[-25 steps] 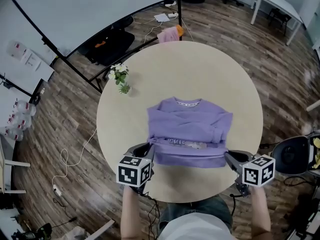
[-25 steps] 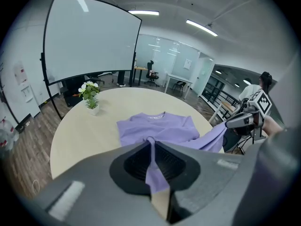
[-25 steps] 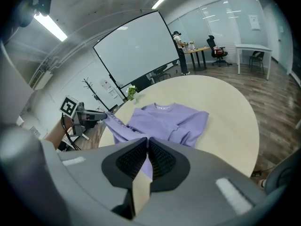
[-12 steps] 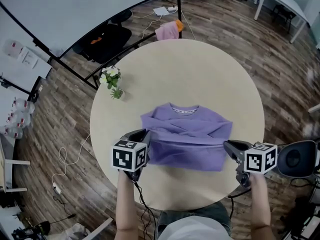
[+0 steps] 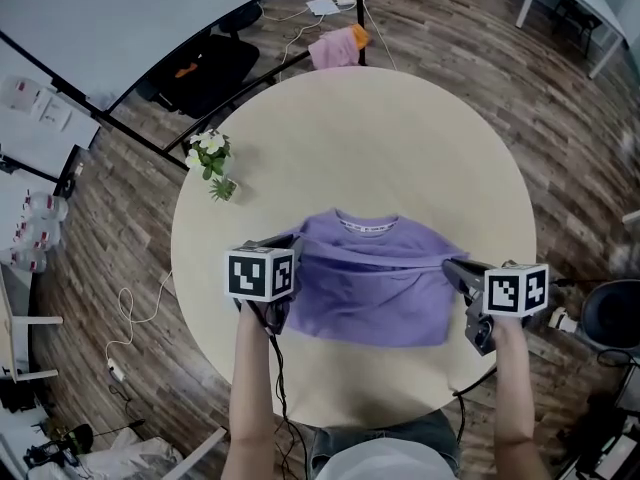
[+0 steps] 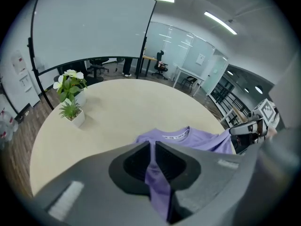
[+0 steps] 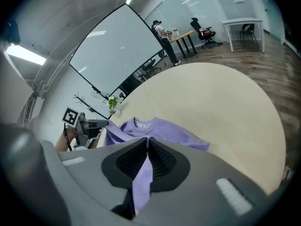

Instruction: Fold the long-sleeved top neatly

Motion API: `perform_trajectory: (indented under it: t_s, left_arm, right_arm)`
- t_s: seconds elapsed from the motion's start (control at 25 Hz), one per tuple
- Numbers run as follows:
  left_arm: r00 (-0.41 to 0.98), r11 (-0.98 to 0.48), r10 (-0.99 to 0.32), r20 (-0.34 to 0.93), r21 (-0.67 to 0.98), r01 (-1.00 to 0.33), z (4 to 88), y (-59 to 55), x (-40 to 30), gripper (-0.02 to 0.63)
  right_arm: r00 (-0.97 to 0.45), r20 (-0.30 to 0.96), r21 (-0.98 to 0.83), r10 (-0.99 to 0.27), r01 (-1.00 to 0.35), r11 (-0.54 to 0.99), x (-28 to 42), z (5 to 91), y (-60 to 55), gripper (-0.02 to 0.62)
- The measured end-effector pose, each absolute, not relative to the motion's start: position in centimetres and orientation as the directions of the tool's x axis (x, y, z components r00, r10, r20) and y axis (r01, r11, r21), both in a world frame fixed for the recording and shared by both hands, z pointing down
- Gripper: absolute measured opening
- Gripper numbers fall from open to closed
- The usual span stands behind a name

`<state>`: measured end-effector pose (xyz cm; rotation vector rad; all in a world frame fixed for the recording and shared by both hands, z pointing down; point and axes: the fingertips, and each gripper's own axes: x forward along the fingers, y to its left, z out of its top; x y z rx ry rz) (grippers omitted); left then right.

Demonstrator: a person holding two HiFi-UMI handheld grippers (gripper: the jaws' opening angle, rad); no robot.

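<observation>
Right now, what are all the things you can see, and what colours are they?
table: one, beige, round, in the middle of the room
top: one, purple, on the table's near half, partly folded
plant: one, green with white flowers, at the table's left edge
whiteboard: one, white, standing on the floor beyond the table, at the left
bag: one, black, on the floor by the whiteboard
cloth: one, pink, on the floor beyond the table
cable: one, white, on the floor at the left
left gripper: one, grey, shut on the top's left edge
right gripper: one, grey, shut on the top's right edge
</observation>
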<state>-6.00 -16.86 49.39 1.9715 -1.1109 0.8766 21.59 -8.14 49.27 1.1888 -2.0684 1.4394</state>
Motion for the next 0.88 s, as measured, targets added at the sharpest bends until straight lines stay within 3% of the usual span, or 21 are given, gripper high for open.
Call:
perform_trajectory:
  t_s: [0.28, 0.56, 0.88]
  left_arm:
    - [0.443, -0.304, -0.384, 0.810, 0.342, -0.889, 52.7, -19.9, -6.0, 0.059]
    - [0.396, -0.260, -0.414, 0.820, 0.310, -0.914, 53.8, -22.6, -7.8, 0.066]
    - [0.415, -0.324, -0.407, 0.814, 0.297, -0.898, 54.2, -22.5, -7.7, 0.067]
  right_arm:
    - [-0.568, 0.705, -0.605, -0.425, -0.794, 0.058, 22.4, 52.3, -11.4, 0.042]
    - [-0.524, 0.742, -0.586, -0.418, -0.810, -0.024, 23.3, 55.4, -13.0, 0.049]
    - [-0.440, 0.742, -0.501, -0.505, -0.865, 0.016, 25.2, 55.0, -14.4, 0.158]
